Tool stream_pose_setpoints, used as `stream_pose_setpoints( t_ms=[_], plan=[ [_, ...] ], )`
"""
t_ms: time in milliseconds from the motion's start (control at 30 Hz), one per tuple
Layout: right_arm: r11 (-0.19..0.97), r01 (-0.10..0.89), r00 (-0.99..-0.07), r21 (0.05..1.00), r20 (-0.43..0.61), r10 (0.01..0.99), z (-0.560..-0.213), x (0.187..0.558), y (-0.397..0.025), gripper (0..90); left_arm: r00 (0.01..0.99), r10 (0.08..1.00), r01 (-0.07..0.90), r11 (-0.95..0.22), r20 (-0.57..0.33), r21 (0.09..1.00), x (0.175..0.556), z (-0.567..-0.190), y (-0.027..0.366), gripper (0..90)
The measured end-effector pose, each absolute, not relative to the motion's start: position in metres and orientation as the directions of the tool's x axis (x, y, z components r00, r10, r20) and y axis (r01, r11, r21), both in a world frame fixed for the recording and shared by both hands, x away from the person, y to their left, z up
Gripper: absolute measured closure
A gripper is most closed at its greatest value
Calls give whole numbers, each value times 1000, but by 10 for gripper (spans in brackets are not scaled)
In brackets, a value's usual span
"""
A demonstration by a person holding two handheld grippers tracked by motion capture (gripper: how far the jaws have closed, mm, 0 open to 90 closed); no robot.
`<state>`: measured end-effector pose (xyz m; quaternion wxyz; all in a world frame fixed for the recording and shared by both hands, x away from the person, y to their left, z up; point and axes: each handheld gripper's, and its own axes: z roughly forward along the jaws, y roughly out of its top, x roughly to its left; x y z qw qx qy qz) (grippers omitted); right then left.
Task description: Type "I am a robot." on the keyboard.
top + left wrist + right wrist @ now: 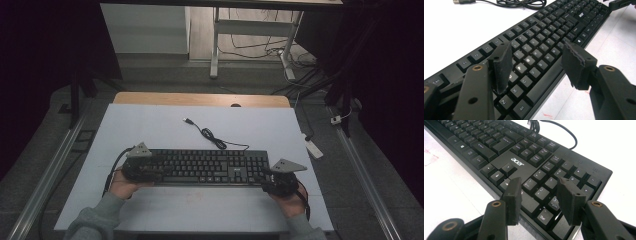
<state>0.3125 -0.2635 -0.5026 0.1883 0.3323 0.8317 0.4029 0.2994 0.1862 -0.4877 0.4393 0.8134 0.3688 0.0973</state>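
dim room | grey floor (160,80) | white desk frame (215,45), perhaps | loose cables (260,50)

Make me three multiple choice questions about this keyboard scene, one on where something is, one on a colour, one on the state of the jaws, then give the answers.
1. Where does the loose USB plug lie?
A. beyond the keyboard, on the white board
B. on the keys
C. on the floor

2. What colour is the keyboard?
A. white
B. black
C. red

3. How do the jaws of the left gripper stand?
A. shut on the cable
B. shut on nothing
C. open over the keyboard's end

Answers: 1 A, the high view shows the plug past the keyboard on the board. 2 B, keys and case are black. 3 C, the left gripper view shows the jaws apart with keys between them.
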Motion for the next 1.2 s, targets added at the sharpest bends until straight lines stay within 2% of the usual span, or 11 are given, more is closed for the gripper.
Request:
stream_pose_setpoints(
  t_ms=[267,667,767,1033,1200],
  plan=[
    [452,400,-709,797,-43,704,-503,313,-263,552,732,663,503,-371,-157,780,297,-489,176,436],
    [453,400,-709,797,-44,703,-503,313,-263,552,764,628,485,-409,-146,773,294,-491,164,528],
    [450,399,-711,799,-41,702,-503,313,-263,552,771,622,479,-422,-139,769,294,-493,162,588],
    [453,400,-709,797,-44,704,-503,313,-263,553,794,597,467,-484,-111,740,293,-499,151,858],
    [451,399,-710,798,-43,703,-503,313,-263,552,797,595,467,-504,-100,726,294,-503,148,889]
  ],
)
